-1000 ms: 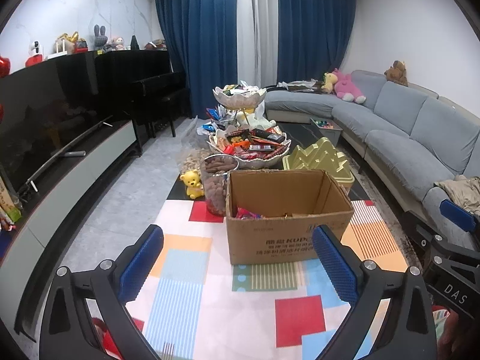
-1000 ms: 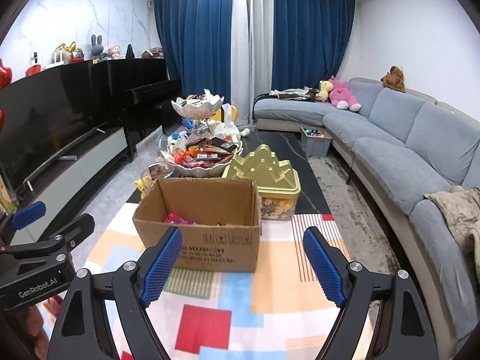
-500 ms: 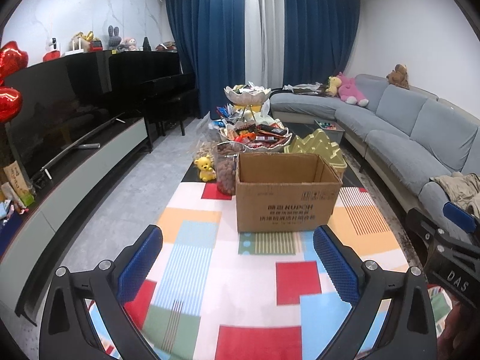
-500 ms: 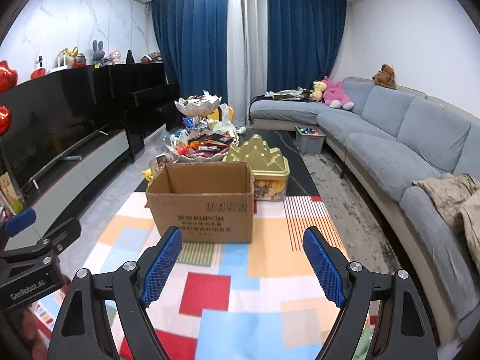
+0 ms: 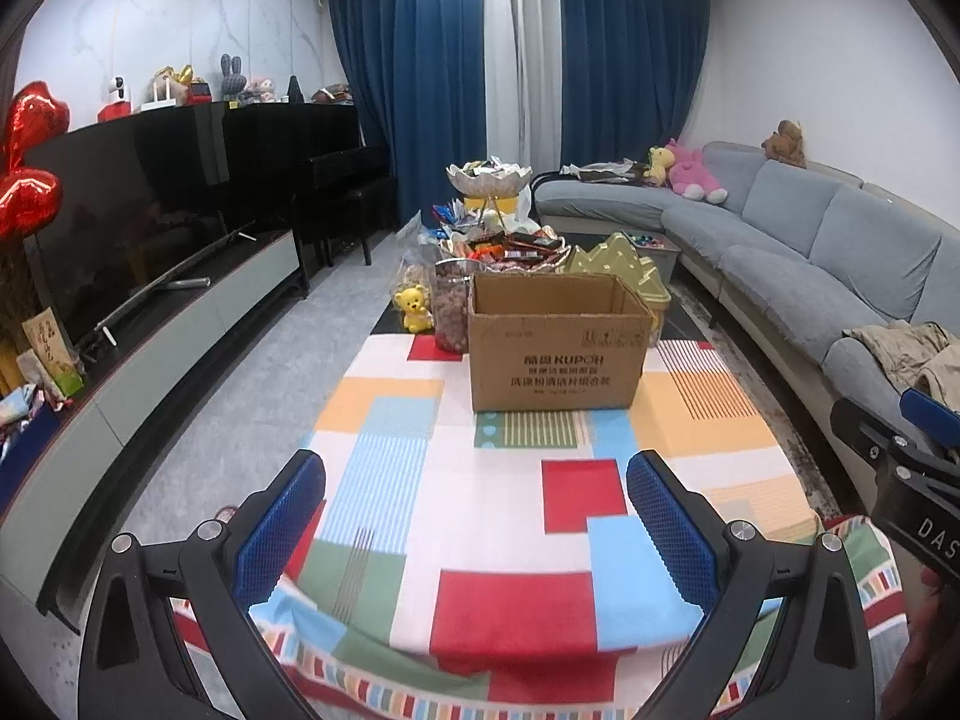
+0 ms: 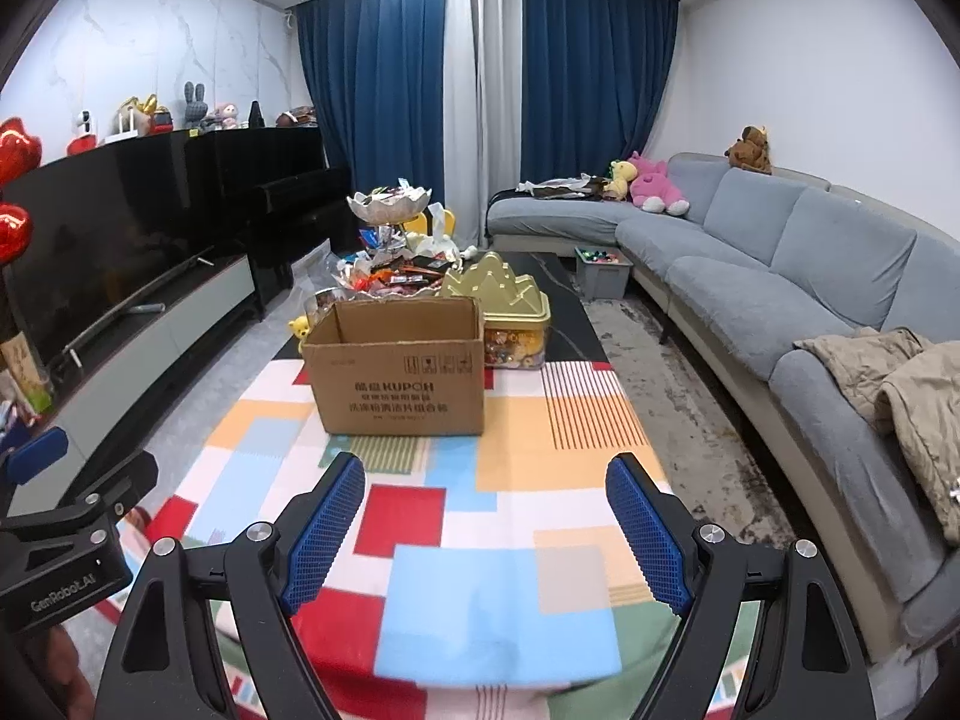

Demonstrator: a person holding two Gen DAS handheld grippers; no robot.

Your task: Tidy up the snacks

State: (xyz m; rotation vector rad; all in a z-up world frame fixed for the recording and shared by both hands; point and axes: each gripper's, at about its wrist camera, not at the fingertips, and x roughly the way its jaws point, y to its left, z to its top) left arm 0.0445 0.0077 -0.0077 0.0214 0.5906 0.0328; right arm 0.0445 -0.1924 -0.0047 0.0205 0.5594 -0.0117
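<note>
surface: patchwork cloth (image 5: 516, 480) under cardboard box (image 5: 555, 348) | sofa (image 6: 780, 276) right of box | left gripper (image 5: 474, 516), right gripper (image 6: 483, 528): fingers spread, empty

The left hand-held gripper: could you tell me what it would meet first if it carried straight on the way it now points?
Probably the patchwork cloth on the table: the left hand-held gripper is open, empty and tilted downward toward it. The cardboard box lies farther along; depth is hard to judge here.

Open cardboard box (image 5: 558, 348) on patchwork cloth (image 5: 510, 516) — left gripper (image 5: 474, 516) jaws apart, empty
</note>
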